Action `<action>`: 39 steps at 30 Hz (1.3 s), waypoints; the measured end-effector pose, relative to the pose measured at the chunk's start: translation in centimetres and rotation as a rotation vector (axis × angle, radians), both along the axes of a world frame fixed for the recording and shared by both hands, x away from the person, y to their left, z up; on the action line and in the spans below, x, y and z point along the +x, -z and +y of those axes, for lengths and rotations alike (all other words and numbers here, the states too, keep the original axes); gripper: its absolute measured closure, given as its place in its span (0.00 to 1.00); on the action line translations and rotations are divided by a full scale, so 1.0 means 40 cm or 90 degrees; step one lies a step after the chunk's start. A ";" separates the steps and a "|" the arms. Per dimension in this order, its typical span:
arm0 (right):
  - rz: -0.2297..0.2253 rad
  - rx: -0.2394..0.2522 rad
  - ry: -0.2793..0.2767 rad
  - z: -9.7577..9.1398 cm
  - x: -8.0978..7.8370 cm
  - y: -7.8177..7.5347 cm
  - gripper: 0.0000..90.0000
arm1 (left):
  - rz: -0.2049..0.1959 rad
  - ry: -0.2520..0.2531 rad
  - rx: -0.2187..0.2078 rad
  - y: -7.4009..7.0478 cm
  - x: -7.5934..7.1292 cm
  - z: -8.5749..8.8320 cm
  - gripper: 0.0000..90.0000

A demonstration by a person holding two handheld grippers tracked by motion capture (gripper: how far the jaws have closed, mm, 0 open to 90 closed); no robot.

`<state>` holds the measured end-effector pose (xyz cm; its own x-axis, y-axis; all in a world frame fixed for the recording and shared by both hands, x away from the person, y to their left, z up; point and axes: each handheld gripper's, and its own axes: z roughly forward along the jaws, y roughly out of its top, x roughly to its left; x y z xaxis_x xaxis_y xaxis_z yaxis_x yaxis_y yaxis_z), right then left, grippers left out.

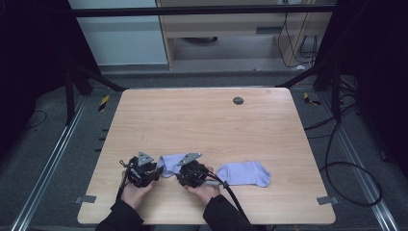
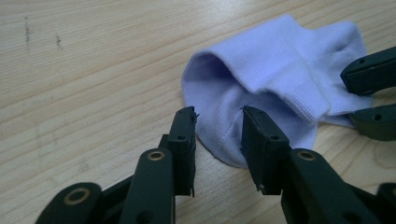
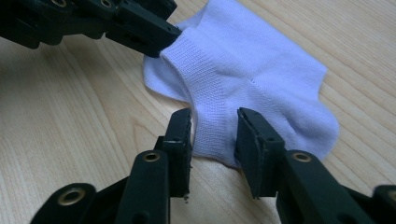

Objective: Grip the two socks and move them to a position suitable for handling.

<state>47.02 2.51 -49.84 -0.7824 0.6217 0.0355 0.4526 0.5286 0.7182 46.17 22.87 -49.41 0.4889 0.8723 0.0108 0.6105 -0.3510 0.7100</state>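
Sock (image 1: 168, 163) lies on my counter (image 1: 202, 120) between my left gripper (image 2: 218, 122) and right gripper (image 3: 214, 125), both spread at its edges. From above I see a second sock (image 1: 245, 173) just beside the right gripper.

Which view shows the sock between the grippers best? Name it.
Left gripper view: the sock lies close, its opening and ribbed cuff clear. The right gripper view shows its cuff and heel, with no opening visible. In the high view, grippers hide most of it.

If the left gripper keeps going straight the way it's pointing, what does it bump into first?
Most likely the light purple sock. The left gripper has its jaws open around the sock's near edge, so the cloth lies right ahead. The right gripper sits farther off, beyond it.
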 end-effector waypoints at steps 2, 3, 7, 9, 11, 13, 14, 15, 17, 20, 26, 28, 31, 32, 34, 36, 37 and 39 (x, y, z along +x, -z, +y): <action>-0.002 -0.003 0.001 0.000 0.000 0.000 0.76 | 0.004 0.002 0.003 0.002 0.001 -0.002 0.75; -0.002 -0.004 0.001 0.000 0.000 0.000 0.78 | 0.005 0.003 0.003 0.003 0.001 -0.003 0.76; -0.009 -0.012 0.010 0.001 0.000 0.000 0.86 | 0.007 0.000 -0.005 0.005 0.002 -0.005 0.79; -0.004 -0.011 0.016 0.001 0.001 -0.002 0.90 | 0.008 0.004 -0.009 0.005 0.002 -0.005 0.84; 0.001 -0.006 0.018 -0.001 0.000 -0.004 0.91 | 0.011 0.010 -0.007 0.004 0.001 -0.007 0.88; 0.001 0.012 0.020 -0.005 -0.002 -0.011 0.91 | 0.012 0.013 -0.009 0.004 0.001 -0.009 0.92; -0.001 0.023 0.020 -0.007 -0.003 -0.016 0.91 | 0.012 0.016 -0.007 0.004 0.001 -0.010 0.93; -0.001 0.023 0.020 -0.007 -0.003 -0.016 0.91 | 0.012 0.016 -0.008 0.003 0.000 -0.010 0.93; -0.012 0.056 0.025 -0.017 -0.008 -0.038 0.91 | 0.014 0.021 -0.009 0.001 0.000 -0.008 0.95; -0.020 0.076 0.034 -0.023 -0.008 -0.053 0.91 | 0.011 0.029 -0.015 -0.004 -0.001 -0.007 0.96; -0.043 0.123 0.079 -0.043 0.005 -0.093 0.91 | 0.012 0.043 -0.019 -0.017 -0.005 0.001 0.96; -0.045 0.127 0.087 -0.046 0.010 -0.095 0.91 | 0.011 0.046 -0.019 -0.019 -0.005 0.003 0.96; -0.051 0.133 0.116 -0.048 0.029 -0.098 0.91 | 0.010 0.061 -0.020 -0.026 -0.008 0.008 0.96; -0.050 0.133 0.124 -0.046 0.034 -0.097 0.91 | 0.012 0.063 -0.020 -0.026 -0.008 0.008 0.96; -0.051 0.131 0.140 -0.045 0.047 -0.095 0.91 | 0.014 0.065 -0.014 -0.027 -0.010 0.007 0.96; -0.054 0.129 0.153 -0.044 0.059 -0.092 0.91 | 0.014 0.067 -0.010 -0.027 -0.011 0.006 0.96; -0.054 0.129 0.153 -0.044 0.059 -0.092 0.91 | 0.014 0.067 -0.010 -0.027 -0.011 0.006 0.96; -0.054 0.129 0.168 -0.043 0.071 -0.087 0.90 | 0.014 0.066 -0.006 -0.026 -0.012 0.005 0.96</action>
